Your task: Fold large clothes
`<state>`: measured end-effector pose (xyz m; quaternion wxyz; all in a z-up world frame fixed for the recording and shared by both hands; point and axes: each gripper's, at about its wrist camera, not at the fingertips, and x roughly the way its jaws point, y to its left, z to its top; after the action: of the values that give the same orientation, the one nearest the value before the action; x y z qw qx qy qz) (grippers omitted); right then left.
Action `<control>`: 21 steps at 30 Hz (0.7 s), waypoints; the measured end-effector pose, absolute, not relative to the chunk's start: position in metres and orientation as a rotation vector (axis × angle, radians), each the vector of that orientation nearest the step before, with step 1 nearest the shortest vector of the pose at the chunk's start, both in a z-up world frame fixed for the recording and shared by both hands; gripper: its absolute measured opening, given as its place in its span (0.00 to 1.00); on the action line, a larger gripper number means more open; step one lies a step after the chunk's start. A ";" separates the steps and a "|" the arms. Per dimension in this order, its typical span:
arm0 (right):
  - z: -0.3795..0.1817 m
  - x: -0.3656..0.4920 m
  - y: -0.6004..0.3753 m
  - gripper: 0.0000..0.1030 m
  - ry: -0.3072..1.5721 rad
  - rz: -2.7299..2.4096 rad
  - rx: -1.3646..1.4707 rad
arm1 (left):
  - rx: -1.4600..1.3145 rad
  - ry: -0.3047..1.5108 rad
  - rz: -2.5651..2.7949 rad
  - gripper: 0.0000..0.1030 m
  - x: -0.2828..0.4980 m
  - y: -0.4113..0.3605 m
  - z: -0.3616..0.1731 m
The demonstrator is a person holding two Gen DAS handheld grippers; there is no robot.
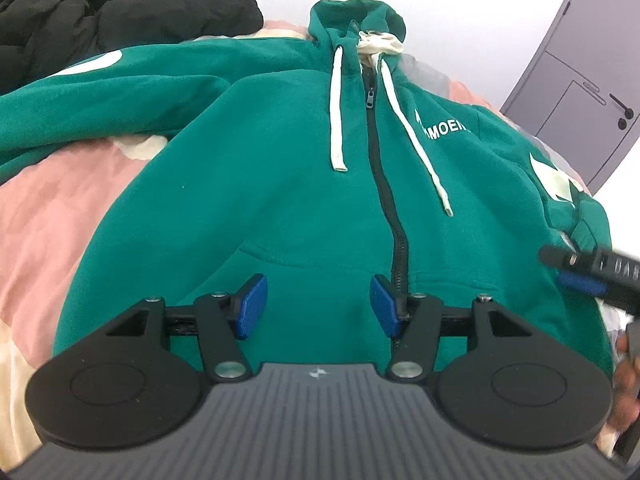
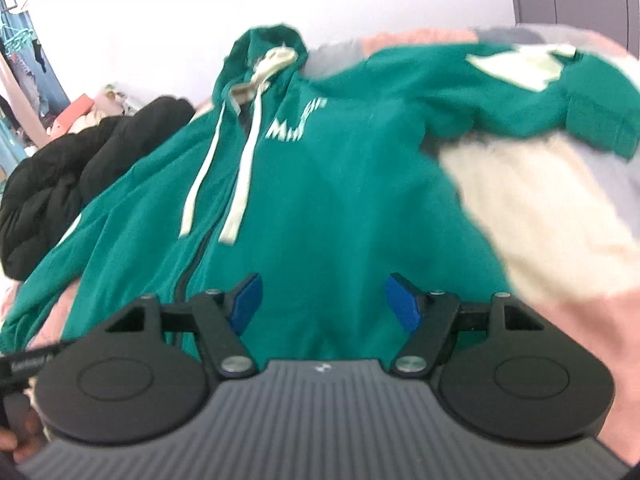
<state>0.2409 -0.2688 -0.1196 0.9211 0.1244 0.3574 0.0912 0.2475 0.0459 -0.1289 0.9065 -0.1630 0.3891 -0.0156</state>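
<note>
The hoodie (image 1: 280,184) lies front up on the pink-and-cream bedding (image 1: 60,216), zipped, hood (image 1: 356,20) at the far end and hem toward you. Your left gripper (image 1: 318,306) hangs over the hem, its blue pads apart with nothing between them; the zipper (image 1: 384,184) runs just beside the right-hand pad and the pocket opening lies just beyond the tips. Your right gripper (image 2: 322,306) hovers over the hoodie's lower front on the lettered side of the zipper, jaws apart and gripping nothing. In the left wrist view it shows at the hoodie's right edge, beside the cuff. That sleeve (image 2: 520,92) stretches away from the body, a white patch on it. The other sleeve (image 1: 104,96) reaches toward a black jacket (image 1: 100,12) heaped beside the hoodie's shoulder. Two white drawstrings (image 1: 338,108) trail down the chest from the hood. A grey door (image 1: 588,80) stands beyond the hoodie.
</note>
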 end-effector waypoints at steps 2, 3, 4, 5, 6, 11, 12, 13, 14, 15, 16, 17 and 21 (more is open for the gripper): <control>-0.117 0.253 -0.277 0.69 0.730 0.166 0.267 | -0.338 0.803 -0.027 0.61 0.248 0.046 -0.130; -0.116 0.260 -0.285 0.69 0.733 0.161 0.299 | -0.341 0.804 -0.026 0.61 0.248 0.047 -0.130; -0.116 0.266 -0.293 0.69 0.736 0.160 0.331 | -0.345 0.803 -0.024 0.61 0.249 0.047 -0.130; -0.116 0.272 -0.300 0.69 0.733 0.162 0.351 | -0.350 0.801 -0.022 0.61 0.249 0.048 -0.130; -0.115 0.278 -0.305 0.69 0.726 0.158 0.351 | -0.354 0.800 -0.021 0.61 0.249 0.048 -0.130; -0.125 0.309 -0.338 0.69 0.723 0.059 0.298 | -0.352 0.794 -0.028 0.61 0.248 0.046 -0.129; -0.129 0.314 -0.348 0.69 0.721 0.038 0.309 | -0.350 0.793 -0.030 0.61 0.248 0.046 -0.129; -0.134 0.317 -0.357 0.69 0.720 0.016 0.327 | -0.348 0.794 -0.033 0.61 0.248 0.045 -0.129; -0.139 0.321 -0.367 0.69 0.721 -0.002 0.349 | -0.346 0.795 -0.034 0.61 0.248 0.045 -0.130; -0.144 0.325 -0.376 0.69 0.723 -0.020 0.369 | -0.344 0.796 -0.034 0.61 0.248 0.044 -0.130; -0.149 0.329 -0.384 0.69 0.722 -0.038 0.381 | -0.340 0.797 -0.034 0.61 0.249 0.044 -0.131; -0.153 0.333 -0.391 0.69 0.719 -0.057 0.382 | -0.338 0.796 -0.033 0.61 0.249 0.043 -0.131; -0.163 0.349 -0.427 0.69 0.673 -0.133 0.388 | -0.340 0.796 -0.027 0.61 0.251 0.043 -0.133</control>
<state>0.3492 -0.4268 -0.1632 0.9232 0.1892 0.3281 -0.0648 0.2510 0.0434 -0.1330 0.9078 -0.1646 0.3856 -0.0132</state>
